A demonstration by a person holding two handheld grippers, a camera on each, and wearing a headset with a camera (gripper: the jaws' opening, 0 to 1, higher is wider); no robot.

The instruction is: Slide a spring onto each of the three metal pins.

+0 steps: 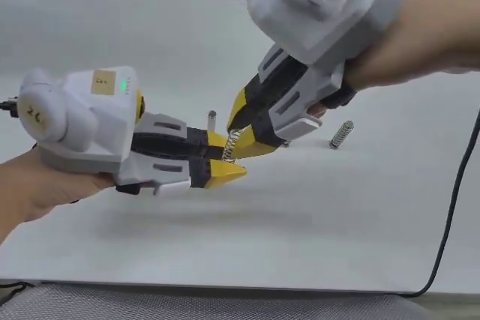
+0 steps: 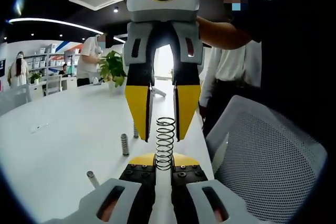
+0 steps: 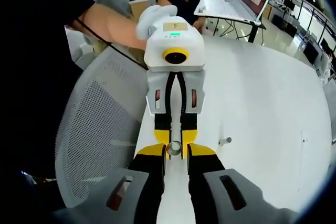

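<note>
"Where was the steel spring (image 1: 232,145)?"

"Off the white table (image 1: 337,207), one end pinched in the left gripper (image 1: 227,157). A second spring (image 1: 341,134) stood nearly upright on the table, well apart from a bare upright pin (image 1: 212,118)."

Count, left gripper view. Silver coiled wire springs: you have three. These are the centre spring (image 2: 165,142) mid-frame, the left spring (image 2: 125,144) left of centre, and the half-hidden spring (image 2: 135,131) just upper right of that, its kind less certain. Bare short grey metal pin (image 2: 92,178), lower left: one. Head view, yellow-tipped white grippers: two, the left gripper (image 1: 229,157) and the right gripper (image 1: 234,140).
</note>
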